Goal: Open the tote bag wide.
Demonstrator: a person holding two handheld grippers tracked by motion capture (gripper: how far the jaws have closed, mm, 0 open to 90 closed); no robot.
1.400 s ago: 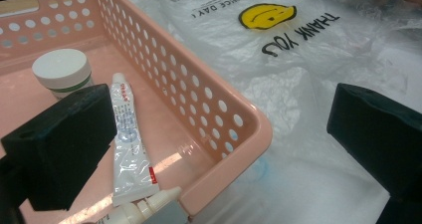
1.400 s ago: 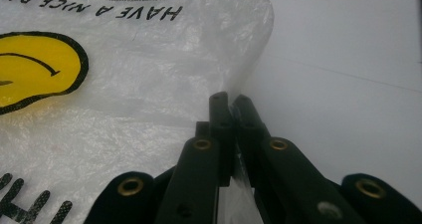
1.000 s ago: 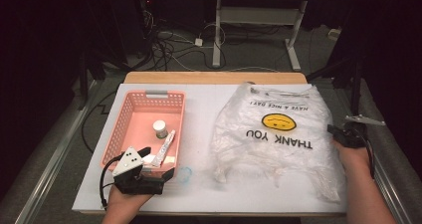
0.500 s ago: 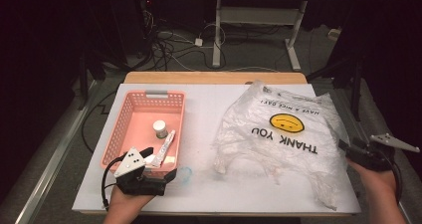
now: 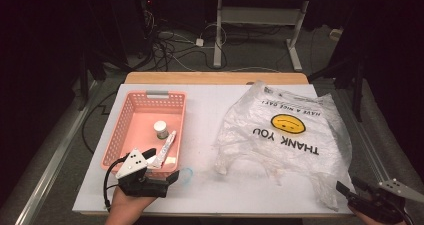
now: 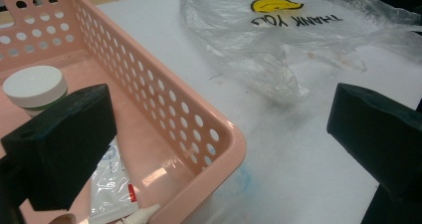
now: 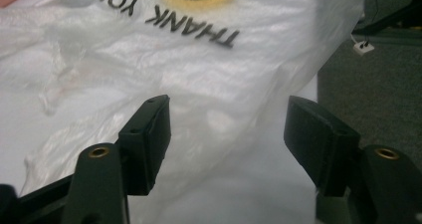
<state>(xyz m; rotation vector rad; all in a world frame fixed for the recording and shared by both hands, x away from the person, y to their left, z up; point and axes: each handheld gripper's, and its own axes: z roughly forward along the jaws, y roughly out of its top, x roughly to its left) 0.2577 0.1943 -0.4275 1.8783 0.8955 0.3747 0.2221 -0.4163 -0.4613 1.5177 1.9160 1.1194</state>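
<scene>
The work in hand looks like bagging what sits in the basket (image 5: 125,135): a jar (image 5: 160,129) and a tube (image 5: 165,147), both inside the basket, with the bag (image 5: 285,140) spread flat to the right of the basket, well apart from it. The left gripper (image 5: 161,165) hangs over the basket's near right corner, its jaws spread wide and clasping nothing; in the left gripper view one jaw stands above the basket's inside, near the tube, and the other stands out over the table (image 5: 210,195) beyond the basket's wall. To lift the tube cleanly, that gripper would do well to shift further over the basket, so that both jaws clear the wall before they drop, and to close across the tube's narrow width, not along its length. The right gripper (image 5: 352,192) sits far to the right of the basket, at the bag's near right corner, jaws parted and empty; in the right gripper view the plastic lies just ahead of the jaws, and whether a tip brushes it is hard to tell. It should pinch a single layer at the bag's mouth, which seems to face the basket, and raise it so that the opening gapes.
</scene>
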